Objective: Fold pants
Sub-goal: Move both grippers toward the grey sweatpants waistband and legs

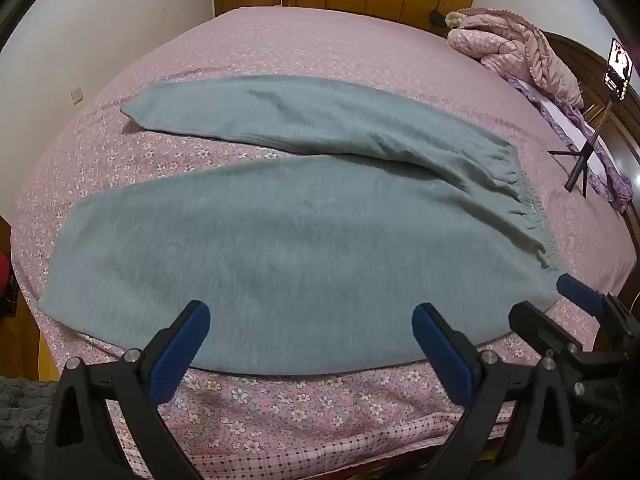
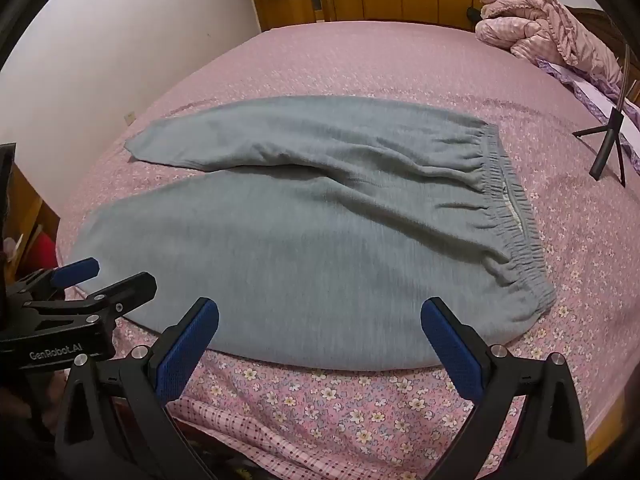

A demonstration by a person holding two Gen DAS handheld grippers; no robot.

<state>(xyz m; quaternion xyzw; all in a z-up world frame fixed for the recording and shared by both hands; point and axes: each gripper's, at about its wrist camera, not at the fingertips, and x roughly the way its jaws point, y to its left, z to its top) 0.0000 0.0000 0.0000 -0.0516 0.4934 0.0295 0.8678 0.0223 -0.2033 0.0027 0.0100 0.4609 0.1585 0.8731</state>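
Pants (image 1: 280, 216) lie spread flat on the bed (image 1: 320, 40), grey-green, with one leg along the near edge and the other angled toward the far left corner; the elastic waistband (image 2: 516, 232) sits toward the right edge; your left gripper (image 1: 310, 332) hangs over the near leg with its fingers (image 1: 180, 344) released and wide, gripping nothing; your right gripper (image 2: 320, 328) does likewise near the waist; a crumpled pink quilt (image 2: 540, 28) and a small tripod (image 2: 608, 144) occupy the far right corner.
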